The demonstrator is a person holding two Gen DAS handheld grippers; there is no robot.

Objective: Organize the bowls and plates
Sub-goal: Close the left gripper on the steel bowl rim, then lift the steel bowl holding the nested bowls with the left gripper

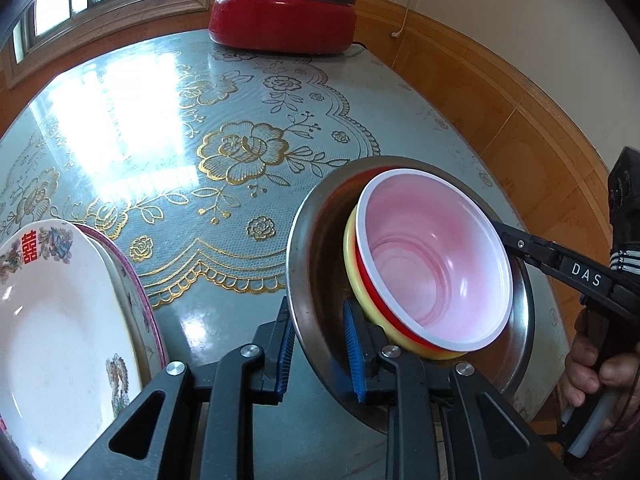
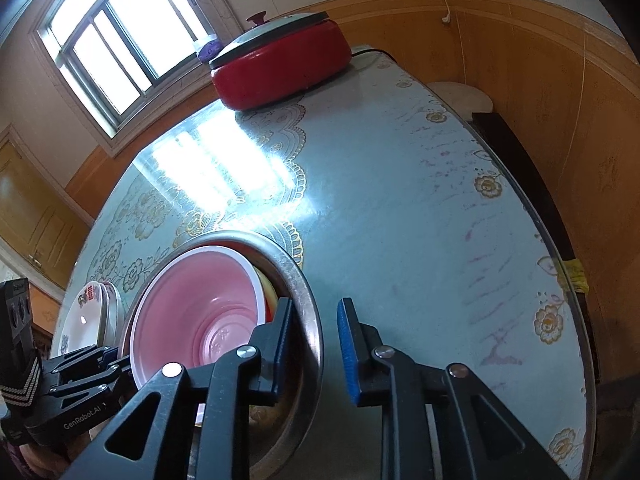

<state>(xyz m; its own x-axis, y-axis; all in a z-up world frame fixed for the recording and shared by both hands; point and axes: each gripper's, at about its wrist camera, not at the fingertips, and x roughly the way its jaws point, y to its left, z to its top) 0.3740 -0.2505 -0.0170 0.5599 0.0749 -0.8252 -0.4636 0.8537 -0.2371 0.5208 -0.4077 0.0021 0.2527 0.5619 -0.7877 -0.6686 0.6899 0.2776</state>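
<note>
Blue pads (image 1: 356,356) of the left gripper (image 1: 320,354) are seen nearest, set on both sides of the metal bowl's rim (image 1: 298,280), one pad outside and one inside; whether the rim is truly squeezed cannot be told. On the other side, the rim is straddled the same way by the right gripper (image 2: 316,344), and a gap is seen beside its outer pad (image 2: 347,348). Inside the metal bowl a yellow bowl (image 1: 354,280) is nested, with a red bowl with a pink inside (image 1: 436,264) in it. White plates (image 1: 60,320) are stacked to the left on the flowered table (image 1: 240,160). At the far edge a red cooker (image 1: 282,24) is seen.
</note>
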